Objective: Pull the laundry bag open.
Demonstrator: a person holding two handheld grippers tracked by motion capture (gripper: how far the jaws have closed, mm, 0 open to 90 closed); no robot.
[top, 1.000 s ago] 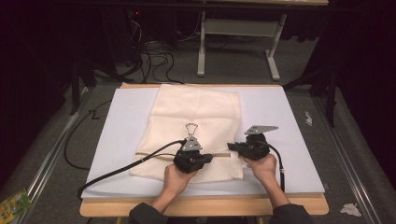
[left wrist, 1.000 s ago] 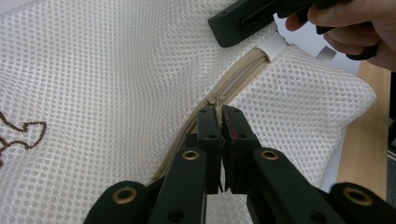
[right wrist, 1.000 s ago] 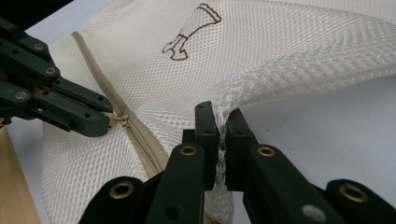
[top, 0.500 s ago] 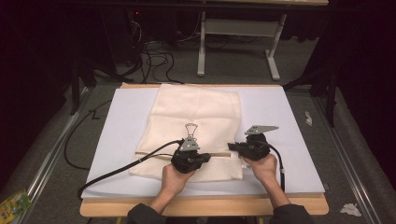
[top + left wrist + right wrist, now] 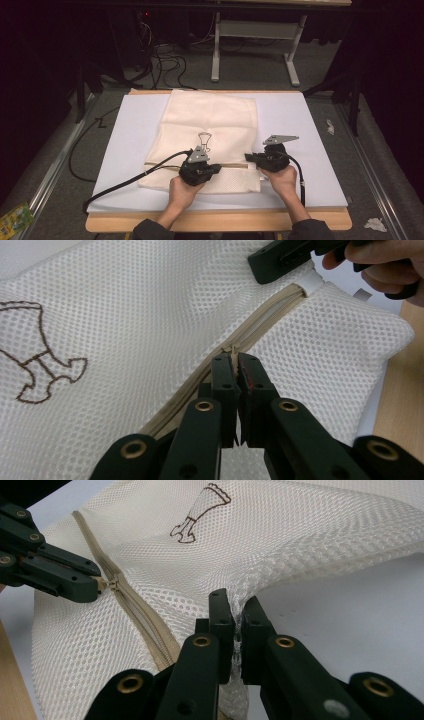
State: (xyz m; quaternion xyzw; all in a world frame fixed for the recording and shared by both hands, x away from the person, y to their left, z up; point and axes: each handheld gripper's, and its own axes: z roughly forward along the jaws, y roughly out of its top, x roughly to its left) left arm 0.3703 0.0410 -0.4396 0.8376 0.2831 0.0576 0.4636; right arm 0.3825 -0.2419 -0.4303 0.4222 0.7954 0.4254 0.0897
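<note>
A cream mesh laundry bag (image 5: 210,127) with a brown embroidered motif (image 5: 204,140) lies flat on the white board. A beige zipper (image 5: 260,320) runs across its near part. My left gripper (image 5: 235,360) (image 5: 216,167) is shut on the zipper's pull tab, partway along the zipper. My right gripper (image 5: 237,611) (image 5: 250,156) is shut on the bag's mesh edge at the zipper's right end, lifting that corner (image 5: 280,575) slightly off the board. In the right gripper view the left gripper (image 5: 95,587) holds the slider from the left.
The white board (image 5: 310,130) rests on a wooden table (image 5: 215,222) whose front edge is near the person's forearms. Black cables trail left from the left gripper (image 5: 125,182). Beyond the table stand a white desk frame (image 5: 255,35) and floor cables.
</note>
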